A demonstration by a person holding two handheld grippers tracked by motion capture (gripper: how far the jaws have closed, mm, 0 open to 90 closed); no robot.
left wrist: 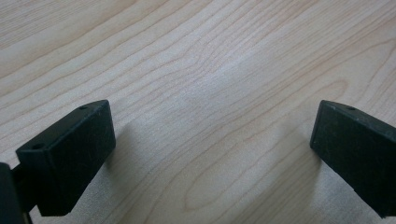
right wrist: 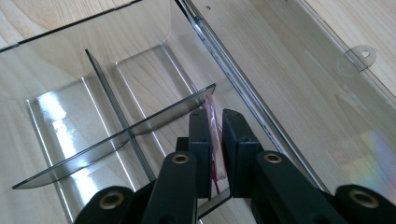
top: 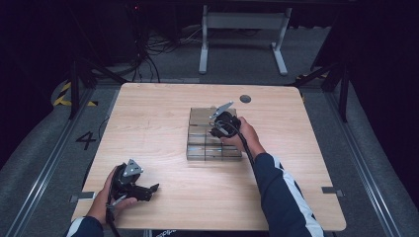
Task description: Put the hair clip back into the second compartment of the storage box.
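A small clear bag [right wrist: 214,135] with a pink-red edge stands pinched between the two black jaws of the right gripper [right wrist: 215,128], which are clenched on it. The bag sits inside the clear plastic organizer box [top: 213,133], above a compartment next to where two smoky dividers [right wrist: 116,126] cross; whether it touches the compartment floor cannot be told. The right gripper [top: 223,124] is over the middle of the box, held by the right hand [top: 244,136], whose dark sleeve with white stripes [top: 284,197] runs toward the near right edge. The box lies at the centre of the wooden table [top: 148,123], its open lid [right wrist: 299,70] flat beside the tray. The left gripper [top: 133,185] rests well apart at the near left corner in the left hand [top: 106,195], jaws released and spread wide over bare wood [left wrist: 210,93]. A dark round grommet [top: 245,98] lies toward the far edge.
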